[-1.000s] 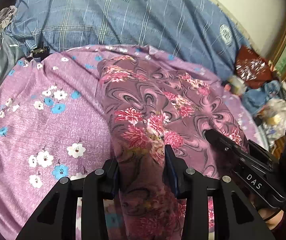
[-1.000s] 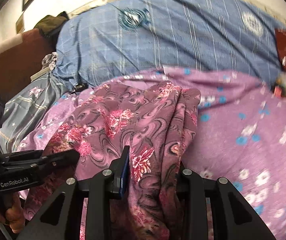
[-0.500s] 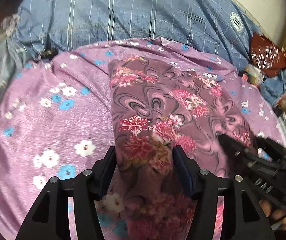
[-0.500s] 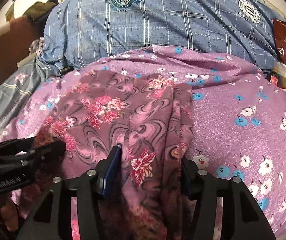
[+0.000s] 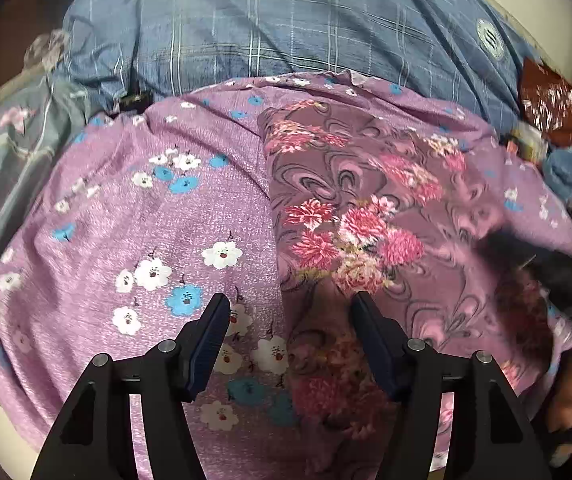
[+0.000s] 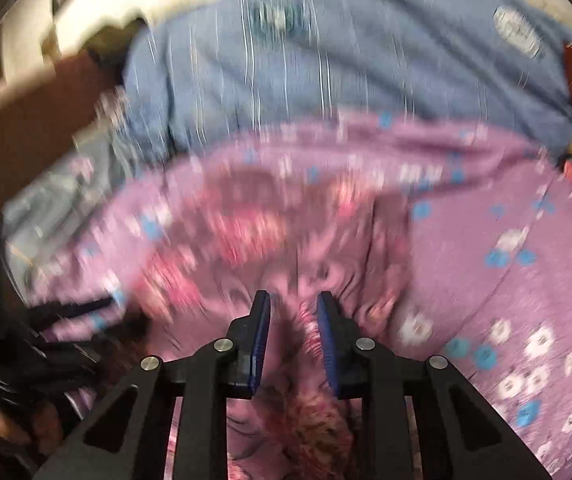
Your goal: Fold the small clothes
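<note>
The task's thing, a maroon floral garment (image 5: 366, 216), lies folded lengthwise on a bed covered by a lilac flowered sheet (image 5: 126, 220), its long axis running away from the cameras toward a blue checked quilt (image 5: 286, 32) at the far side. The left hand-held gripper (image 5: 288, 308) hangs over the garment's near left edge with its jaws opening; the left finger stands over bare sheet, well clear of the cloth, and the right finger (image 5: 370, 328) lies against or just above the garment's surface. The fabric edge passes between the fingers, but the pads do not press on it. The right hand-held gripper (image 6: 294, 304) is positioned at the garment's near right portion, jaws closing, with a raised ridge of the floral cloth (image 6: 306, 328) standing between the blue pads; heavy blur prevents confirmation that the pads are actually pressing the fold. In the left wrist view the right tool shows as a dark blurred shape (image 5: 546, 272) over the garment's right side. A dark red patterned item (image 5: 550, 112) lies beyond the sheet's far right corner.
</note>
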Demonstrator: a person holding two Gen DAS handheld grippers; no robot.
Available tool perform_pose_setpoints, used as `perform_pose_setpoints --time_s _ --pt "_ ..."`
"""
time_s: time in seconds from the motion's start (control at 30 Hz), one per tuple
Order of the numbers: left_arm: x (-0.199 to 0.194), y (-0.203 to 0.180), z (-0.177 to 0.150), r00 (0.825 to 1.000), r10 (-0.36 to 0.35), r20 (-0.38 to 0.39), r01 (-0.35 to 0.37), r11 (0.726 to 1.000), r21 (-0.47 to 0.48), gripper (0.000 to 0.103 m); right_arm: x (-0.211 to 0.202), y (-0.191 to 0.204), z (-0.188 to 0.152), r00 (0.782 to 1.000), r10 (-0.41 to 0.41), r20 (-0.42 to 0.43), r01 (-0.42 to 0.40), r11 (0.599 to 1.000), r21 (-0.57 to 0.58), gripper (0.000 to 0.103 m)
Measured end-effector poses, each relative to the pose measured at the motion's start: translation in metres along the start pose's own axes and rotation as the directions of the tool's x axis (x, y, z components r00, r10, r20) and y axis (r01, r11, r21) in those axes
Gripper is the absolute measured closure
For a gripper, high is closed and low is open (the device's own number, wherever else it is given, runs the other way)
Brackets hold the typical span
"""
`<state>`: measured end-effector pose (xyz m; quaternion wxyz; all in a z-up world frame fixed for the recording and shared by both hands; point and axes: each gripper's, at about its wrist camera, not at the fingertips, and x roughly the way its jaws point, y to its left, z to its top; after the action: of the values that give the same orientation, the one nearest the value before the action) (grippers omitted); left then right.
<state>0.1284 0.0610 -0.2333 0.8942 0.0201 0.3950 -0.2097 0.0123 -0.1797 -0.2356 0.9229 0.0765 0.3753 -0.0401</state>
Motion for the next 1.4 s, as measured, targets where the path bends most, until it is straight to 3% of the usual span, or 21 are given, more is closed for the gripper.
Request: perform_pose_setpoints --time_s 0.07,0.2,0.37,0.5,0.57,0.7,0.87,1.03,1.13,1.23,1.4 --pt "0.000 0.002 0.006 1.000 -0.018 -0.014 0.018 1.000 -0.026 0.039 0.015 -0.002 -0.002 0.999 -0.027 -0.039 0.027 1.000 0.003 0.081" --pt "0.002 0.007 0.031 0.999 -0.050 -0.010 0.049 0.997 -0.061 0.041 0.009 -0.010 0.013 0.999 0.027 -0.025 -0.026 0.998 0.051 0.079" --pt "0.027 0.004 0.077 1.000 0.000 0.014 0.000 1.000 -0.011 0.041 0.015 -0.034 0.040 0.996 0.092 0.007 -0.092 0.984 0.153 0.077" --pt "0.070 -0.001 0.105 0.997 0.071 -0.031 -0.070 0.997 0.042 0.041 0.043 -0.037 0.058 0.993 0.105 -0.056 -0.094 0.982 0.161 0.084" --pt "0.088 -0.003 0.109 0.995 0.083 -0.060 -0.081 0.996 0.042 0.039 0.062 -0.041 0.058 0.990 0.087 -0.107 -0.069 0.984 0.165 0.089" --pt "0.099 -0.005 0.109 0.995 0.082 -0.061 -0.081 0.996 0.021 0.039 0.061 -0.044 0.058 0.991 0.091 -0.098 -0.073 0.982 0.174 0.090" --pt "0.072 -0.009 0.098 0.995 0.097 -0.031 -0.096 0.995 0.011 0.041 0.031 -0.023 0.051 0.999 -0.023 -0.050 0.026 0.997 0.069 0.083" --pt "0.014 -0.021 0.069 0.987 0.146 0.063 -0.148 0.989 0.023 0.039 -0.016 0.001 0.050 0.993 -0.119 0.008 0.119 0.993 0.016 0.078" --pt "-0.020 -0.024 0.056 0.977 0.185 0.109 -0.189 0.982 0.021 0.036 -0.046 0.012 0.047 0.987 -0.152 0.047 0.152 0.988 -0.002 0.070" --pt "-0.062 -0.030 0.045 0.961 0.220 0.169 -0.224 0.974 0.009 0.033 -0.076 0.023 0.045 0.983 -0.166 0.078 0.167 0.986 -0.011 0.069" --pt "-0.124 -0.039 0.030 0.937 0.228 0.264 -0.236 0.972 -0.003 0.027 -0.124 0.040 0.039 0.971 -0.197 0.133 0.202 0.979 -0.025 0.062"
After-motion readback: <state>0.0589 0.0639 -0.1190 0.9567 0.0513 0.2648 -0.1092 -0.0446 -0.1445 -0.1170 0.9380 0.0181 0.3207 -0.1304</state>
